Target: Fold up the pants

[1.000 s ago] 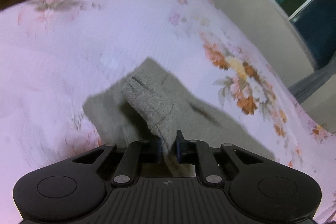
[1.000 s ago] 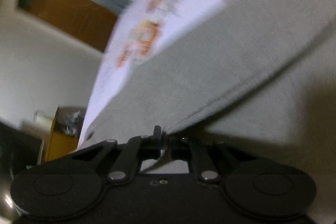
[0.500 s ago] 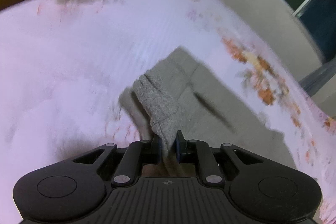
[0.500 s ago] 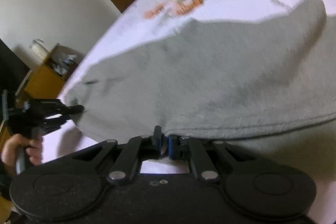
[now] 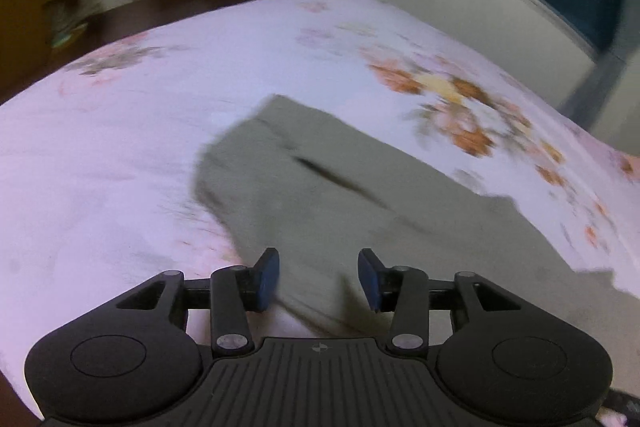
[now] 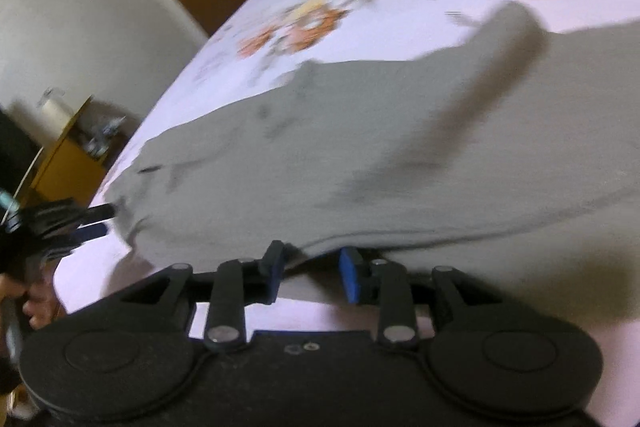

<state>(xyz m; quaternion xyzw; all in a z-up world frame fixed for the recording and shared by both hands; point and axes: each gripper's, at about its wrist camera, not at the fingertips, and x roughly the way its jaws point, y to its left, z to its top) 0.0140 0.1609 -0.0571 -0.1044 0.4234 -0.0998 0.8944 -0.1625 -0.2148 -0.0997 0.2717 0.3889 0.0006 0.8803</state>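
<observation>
Grey pants [image 5: 360,195] lie released; both hand-held grippers, left [image 5: 319,279] and right [image 6: 311,277], gape wide.

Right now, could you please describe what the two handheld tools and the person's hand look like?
Both the left tool and the right tool are matte black, with two round side discs, silver pivot pins, slanted link bars and blue finger pads. The left body is ribbed with a small crosshair mark. A bare hand shows; its sleeve is hidden.
</observation>
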